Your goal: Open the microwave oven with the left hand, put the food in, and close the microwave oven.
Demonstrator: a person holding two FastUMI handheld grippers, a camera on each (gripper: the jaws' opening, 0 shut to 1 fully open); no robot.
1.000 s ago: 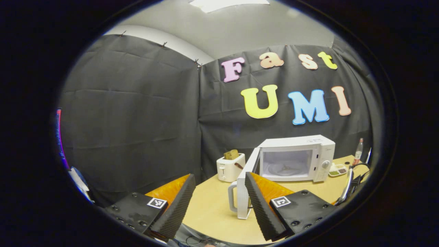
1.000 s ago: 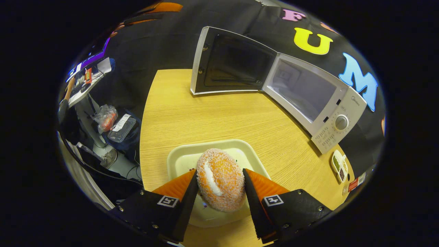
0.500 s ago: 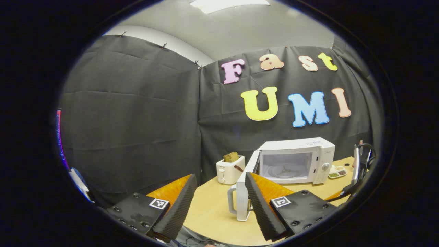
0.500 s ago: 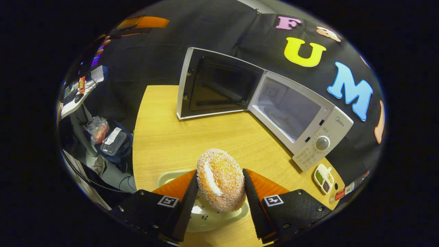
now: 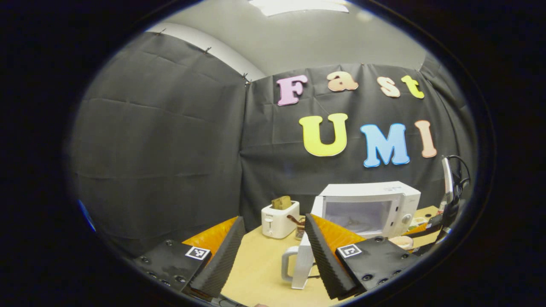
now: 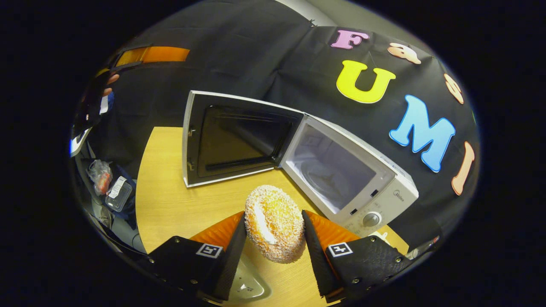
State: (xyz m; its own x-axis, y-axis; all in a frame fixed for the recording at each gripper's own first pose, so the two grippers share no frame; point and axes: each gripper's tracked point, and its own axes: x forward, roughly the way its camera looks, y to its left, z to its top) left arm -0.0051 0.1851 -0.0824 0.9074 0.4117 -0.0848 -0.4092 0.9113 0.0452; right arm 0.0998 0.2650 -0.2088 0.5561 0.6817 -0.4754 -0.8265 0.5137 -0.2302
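A sugar-coated orange doughnut point(image 6: 273, 226) hangs above the wooden table point(image 6: 170, 204), and my right gripper point(image 6: 273, 215) is shut on it, one finger on each side. The white microwave point(image 6: 345, 179) stands just beyond it with its door point(image 6: 234, 138) swung wide open and the turntable bare inside. In the left gripper view the microwave point(image 5: 367, 209) is ahead to the right, its door point(image 5: 305, 256) edge-on with a white handle point(image 5: 286, 264). My left gripper point(image 5: 273, 218) is open with nothing in it, back from the door. The doughnut point(image 5: 401, 242) shows at the far right there.
A pale tray point(image 6: 245, 283) lies on the table under my right gripper. A white toaster point(image 5: 279, 219) with a slice in it stands left of the microwave. Bags and a plastic box point(image 6: 108, 183) lie on the floor beyond the table's left edge.
My right gripper has lifted the doughnut off the tray and carried it toward the open microwave. The left gripper has drifted slightly, still open.
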